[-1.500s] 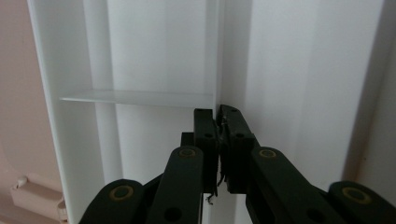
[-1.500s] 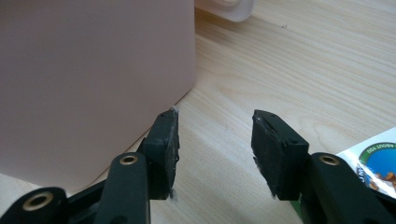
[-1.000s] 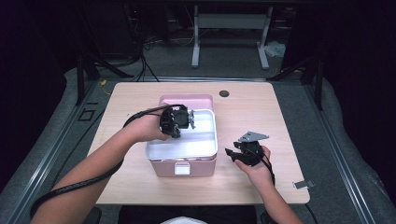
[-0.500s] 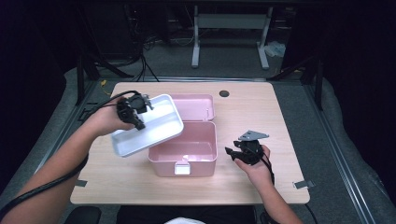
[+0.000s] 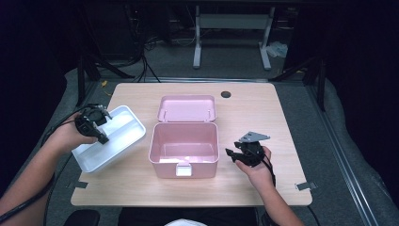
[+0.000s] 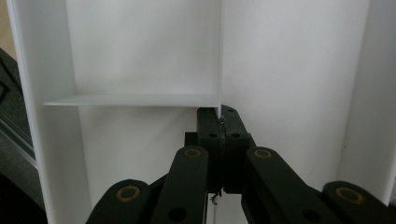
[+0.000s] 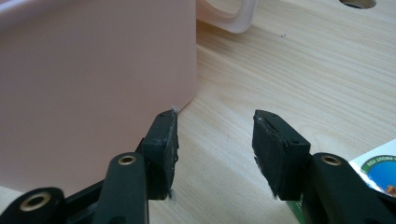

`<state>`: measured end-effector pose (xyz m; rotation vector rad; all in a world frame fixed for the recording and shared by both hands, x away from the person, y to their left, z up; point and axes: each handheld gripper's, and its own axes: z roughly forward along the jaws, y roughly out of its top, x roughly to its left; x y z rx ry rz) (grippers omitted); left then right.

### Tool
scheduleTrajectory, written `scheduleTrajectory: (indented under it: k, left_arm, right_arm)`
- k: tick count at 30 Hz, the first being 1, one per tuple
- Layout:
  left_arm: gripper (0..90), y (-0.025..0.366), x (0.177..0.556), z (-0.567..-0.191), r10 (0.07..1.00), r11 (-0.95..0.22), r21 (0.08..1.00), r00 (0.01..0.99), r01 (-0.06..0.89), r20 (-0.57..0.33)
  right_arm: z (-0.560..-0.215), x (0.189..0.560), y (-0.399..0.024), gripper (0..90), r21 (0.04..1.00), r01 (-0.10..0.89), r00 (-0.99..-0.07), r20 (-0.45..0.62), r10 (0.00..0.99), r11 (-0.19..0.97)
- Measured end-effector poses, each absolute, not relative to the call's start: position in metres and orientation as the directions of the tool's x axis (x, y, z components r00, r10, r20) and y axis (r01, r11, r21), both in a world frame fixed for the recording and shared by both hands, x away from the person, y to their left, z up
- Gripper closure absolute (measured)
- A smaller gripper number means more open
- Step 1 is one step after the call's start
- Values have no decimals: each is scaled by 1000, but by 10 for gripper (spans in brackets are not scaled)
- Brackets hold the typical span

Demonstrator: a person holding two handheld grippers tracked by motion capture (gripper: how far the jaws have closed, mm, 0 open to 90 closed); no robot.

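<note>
While left gripper (image 5: 94, 123) clamps white tray (image 5: 123, 136) divider, right gripper (image 7: 215, 142) empty, half-open beside pink box (image 5: 184, 146).

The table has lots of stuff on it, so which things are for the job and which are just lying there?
For the job:
white tray, pinched by the left gripper
open pink box
right gripper, open beside the box

Just lying about:
sticker
tape pieces on the table edges

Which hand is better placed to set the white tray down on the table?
Left. The left gripper is shut on the white tray's divider wall and holds it over the table's left edge. The right gripper stands open with nothing in it, beside the pink box.
</note>
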<state>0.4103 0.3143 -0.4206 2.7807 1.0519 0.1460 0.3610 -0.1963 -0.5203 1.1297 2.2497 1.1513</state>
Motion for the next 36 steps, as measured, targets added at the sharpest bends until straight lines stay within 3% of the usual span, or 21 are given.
scheduleTrajectory:
  k: [15,21,25,28,34,36]
  left_arm:
    - [890,310,411,-504,693,-706,140,718,694,-68]
    - [889,310,414,-519,712,-697,91,702,711,-29]
    - [882,313,414,-523,723,-684,105,690,722,-36]
    - [824,318,410,-521,742,-658,148,669,738,-37]
    - [601,332,394,-518,794,-571,313,607,759,-24]
    - [549,336,392,-520,801,-554,320,597,768,-47]
  right_arm:
    - [-513,360,-196,488,801,467,-611,-13,792,374]
    - [-504,362,-194,470,783,457,-624,-55,779,422]
    - [-496,366,-192,468,754,465,-657,-57,752,464]
    - [-492,373,-190,463,726,482,-677,-46,734,490]
    - [-472,391,-190,441,631,489,-726,-89,682,603]
    - [-465,399,-193,422,584,500,-741,-94,665,640]
